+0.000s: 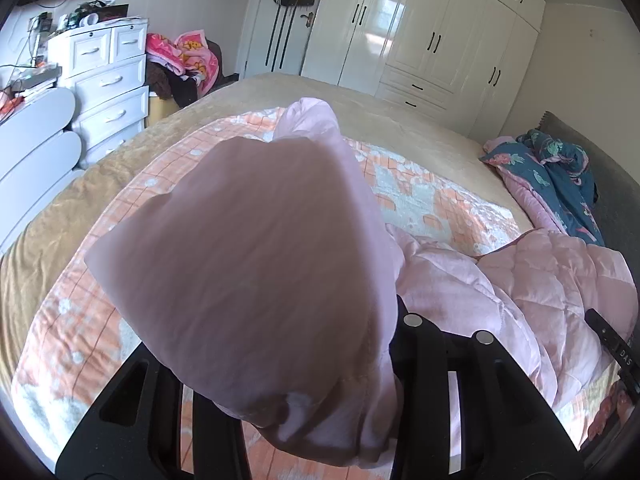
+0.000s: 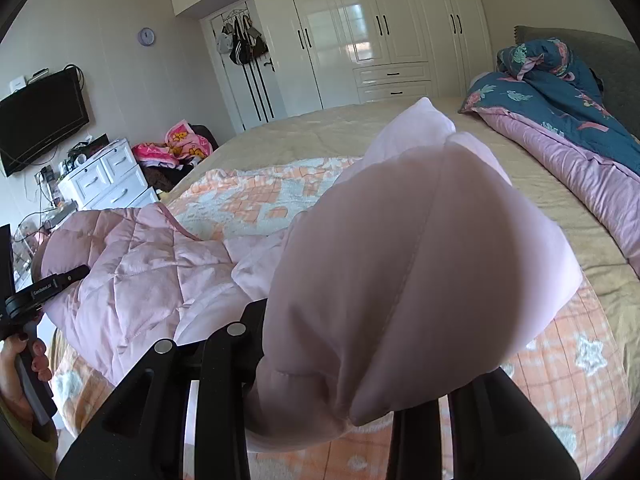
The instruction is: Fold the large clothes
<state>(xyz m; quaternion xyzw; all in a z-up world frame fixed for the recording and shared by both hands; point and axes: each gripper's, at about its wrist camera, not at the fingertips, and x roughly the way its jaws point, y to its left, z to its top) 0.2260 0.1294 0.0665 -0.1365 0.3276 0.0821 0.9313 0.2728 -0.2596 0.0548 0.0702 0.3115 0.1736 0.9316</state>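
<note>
Hand-held gripper (image 1: 304,412) clamps pale pink quilted jacket (image 1: 520,280) (puffy, rumpled).

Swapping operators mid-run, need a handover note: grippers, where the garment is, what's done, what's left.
Left gripper: shut on the pink quilted jacket, a bunch of fabric lifted right in front of its camera.
Right gripper: shut on another part of the jacket, also raised.
The rest of the jacket lies crumpled on the orange patterned blanket on the bed.
Done: both grips taken, fabric lifted.
Left: no flat fold visible yet; spread or lay it over, fold, smooth.
</note>
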